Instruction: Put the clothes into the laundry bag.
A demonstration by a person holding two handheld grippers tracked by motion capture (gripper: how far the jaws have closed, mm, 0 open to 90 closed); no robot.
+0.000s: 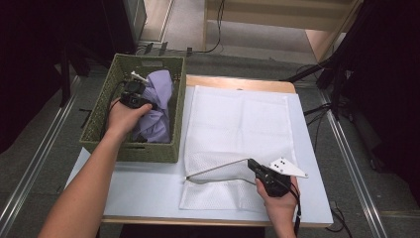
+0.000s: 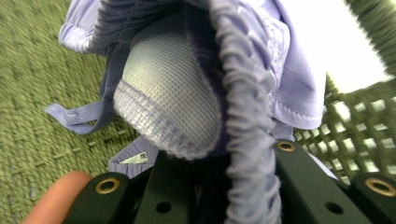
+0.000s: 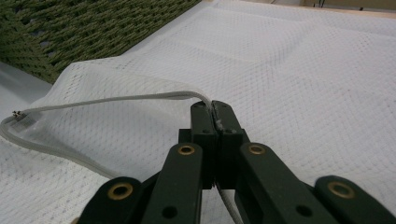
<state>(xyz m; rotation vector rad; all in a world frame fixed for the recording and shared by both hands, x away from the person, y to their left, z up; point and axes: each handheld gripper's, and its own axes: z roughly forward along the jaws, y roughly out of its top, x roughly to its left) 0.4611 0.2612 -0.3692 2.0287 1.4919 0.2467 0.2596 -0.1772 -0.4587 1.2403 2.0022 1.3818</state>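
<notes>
A lilac garment [image 1: 157,106] lies bunched in a green woven basket [image 1: 148,151] at the table's left. My left gripper [image 1: 136,94] is inside the basket, shut on the garment [image 2: 173,98], whose gathered elastic band runs down between the jaws, above the basket's floor [image 2: 28,93]. A white mesh bag [image 1: 237,119] lies flat to the right of the basket. My right gripper [image 1: 251,162] is shut on the bag's corded rim [image 3: 116,100] and holds that edge raised off the lower layer, so the mouth gapes toward the basket. Its jaws [image 3: 214,109] pinch the cord tightly.
The basket and the bag rest on a pale blue-white table [image 1: 143,188] with a wooden far edge [image 1: 237,82]. The basket's side [image 3: 70,28] stands just beyond the bag's open mouth. Metal floor rails run along both sides of the table, and cables lie on the floor behind it.
</notes>
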